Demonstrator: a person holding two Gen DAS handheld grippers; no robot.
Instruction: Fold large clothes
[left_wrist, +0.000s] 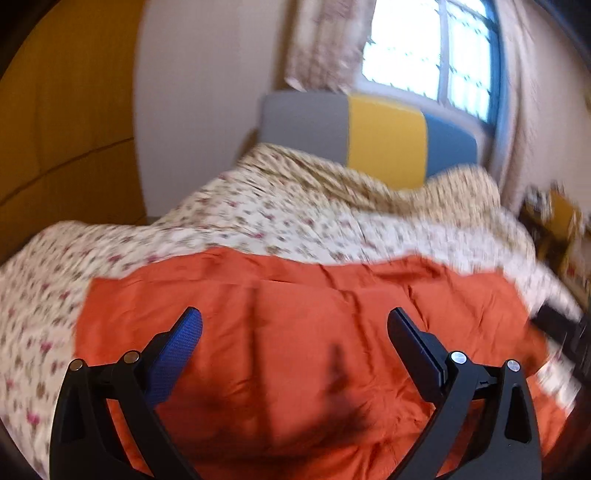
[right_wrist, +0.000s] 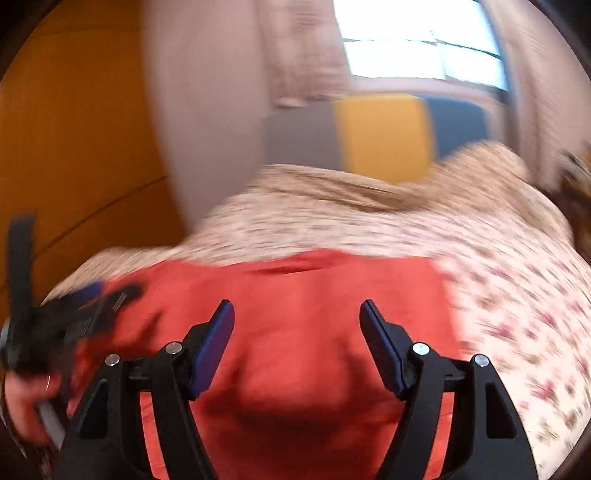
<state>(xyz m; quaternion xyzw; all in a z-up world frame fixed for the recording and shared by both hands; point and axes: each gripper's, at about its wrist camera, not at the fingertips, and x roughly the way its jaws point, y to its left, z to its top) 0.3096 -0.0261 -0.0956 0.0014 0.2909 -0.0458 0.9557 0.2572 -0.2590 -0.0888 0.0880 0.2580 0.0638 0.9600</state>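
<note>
An orange-red garment (left_wrist: 295, 314) lies spread flat on a floral bedspread (left_wrist: 258, 214). It also shows in the right wrist view (right_wrist: 303, 288). My left gripper (left_wrist: 295, 321) is open and empty, held above the garment's middle. My right gripper (right_wrist: 297, 314) is open and empty, also above the garment. The left gripper, with the hand holding it, shows blurred at the left edge of the right wrist view (right_wrist: 74, 317). The right gripper shows as a dark blur at the right edge of the left wrist view (left_wrist: 565, 325).
A headboard (left_wrist: 369, 136) in grey, yellow and blue panels stands at the far end of the bed. A window (left_wrist: 432, 55) with floral curtains is behind it. An orange wardrobe (left_wrist: 66, 129) stands at the left. Cluttered items (left_wrist: 557, 218) sit at the right.
</note>
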